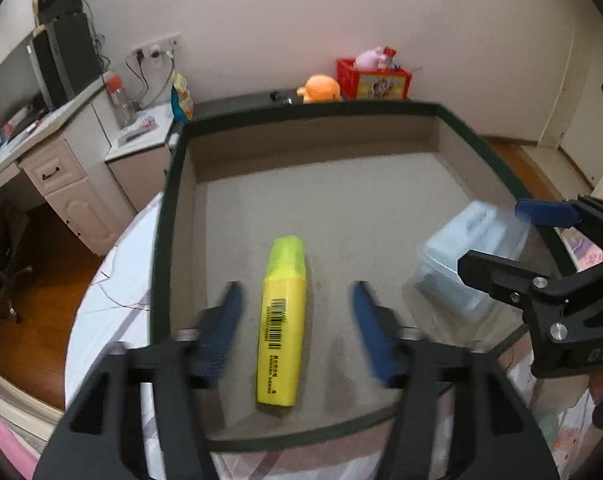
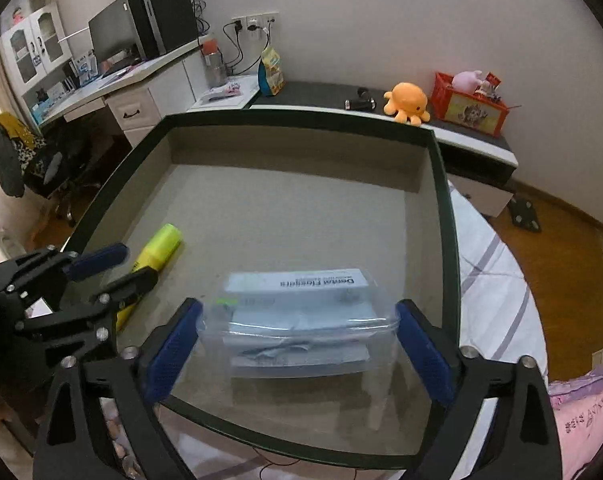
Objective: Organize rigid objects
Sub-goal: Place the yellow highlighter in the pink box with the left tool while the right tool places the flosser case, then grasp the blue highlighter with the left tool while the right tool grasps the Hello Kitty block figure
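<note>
A yellow highlighter (image 1: pixel 282 324) lies on the floor of a shallow grey tray (image 1: pixel 173 208). My left gripper (image 1: pixel 297 300) is open, its blue fingers either side of the highlighter and apart from it. A clear plastic box of dental flossers (image 2: pixel 297 320) rests in the tray's near right part. My right gripper (image 2: pixel 297 322) is wide open, its blue pads either side of the box, close to its ends. In the left wrist view the box (image 1: pixel 467 256) and right gripper (image 1: pixel 501 240) show at the right. In the right wrist view the highlighter (image 2: pixel 153 260) and left gripper (image 2: pixel 113 268) show at the left.
The tray (image 2: pixel 445 216) with its dark green rim sits on a bed with a patterned sheet (image 2: pixel 489 280). Behind it are a low shelf with an orange plush octopus (image 2: pixel 407 103) and a red crate (image 2: pixel 469 104), and a desk (image 2: pixel 133 92) at the left.
</note>
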`<state>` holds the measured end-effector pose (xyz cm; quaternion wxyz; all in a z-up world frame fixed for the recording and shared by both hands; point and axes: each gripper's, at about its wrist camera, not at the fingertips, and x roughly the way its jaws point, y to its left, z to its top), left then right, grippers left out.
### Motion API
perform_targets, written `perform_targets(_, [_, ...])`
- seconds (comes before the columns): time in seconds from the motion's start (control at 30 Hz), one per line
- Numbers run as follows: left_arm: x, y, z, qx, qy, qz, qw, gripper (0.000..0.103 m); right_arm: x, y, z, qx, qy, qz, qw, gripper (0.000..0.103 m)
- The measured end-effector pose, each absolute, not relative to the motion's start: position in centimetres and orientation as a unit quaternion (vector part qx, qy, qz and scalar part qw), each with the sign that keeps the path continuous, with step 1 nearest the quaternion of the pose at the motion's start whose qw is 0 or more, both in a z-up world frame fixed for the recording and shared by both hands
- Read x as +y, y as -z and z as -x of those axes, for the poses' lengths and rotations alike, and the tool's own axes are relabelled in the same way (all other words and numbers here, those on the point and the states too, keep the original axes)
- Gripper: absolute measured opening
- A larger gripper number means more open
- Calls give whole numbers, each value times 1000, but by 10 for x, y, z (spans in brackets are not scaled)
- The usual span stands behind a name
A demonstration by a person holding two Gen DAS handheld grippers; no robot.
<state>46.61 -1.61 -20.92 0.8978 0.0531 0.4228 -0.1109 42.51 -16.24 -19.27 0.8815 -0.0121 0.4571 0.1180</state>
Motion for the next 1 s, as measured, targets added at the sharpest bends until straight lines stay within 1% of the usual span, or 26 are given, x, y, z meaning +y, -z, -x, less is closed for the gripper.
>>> perform_targets(0.03, [-14,204,-463,411,106,-51,904,71,-164,187,-422,444,-116,11,888,99])
perform_targets(0.1, [-9,189,-448,387,100,-45,916,82,-170,174,-406,421,-115,5,900,99])
perform_targets(0.17, [0,170,-430,360,88,-36,928,85,-173,160,-396,394,-112,-3,912,99])
perform_targets(0.23, [7,155,-409,334,79,-27,939,88,-178,144,-374,361,-110,-5,926,103])
perform_targets(0.3, [15,139,-380,302,68,-22,951,95,-182,128,-349,324,-109,-12,940,103])
perform_targets(0.47, [22,113,-296,217,26,-35,975,103,-183,98,-279,251,-100,-2,963,103])
perform_targets(0.63, [24,106,-218,156,-13,-36,987,103,-180,88,-199,175,-80,8,981,103])
perform_targets(0.77, [19,107,-168,138,-11,-34,990,103,-180,88,-153,124,-51,28,991,103])
perform_targets(0.9, [14,105,-141,133,7,-24,991,103,-175,92,-115,96,-16,39,995,103])
perform_targets(1.0, [9,100,-125,125,15,-19,992,103,-176,91,-98,97,-19,31,995,103])
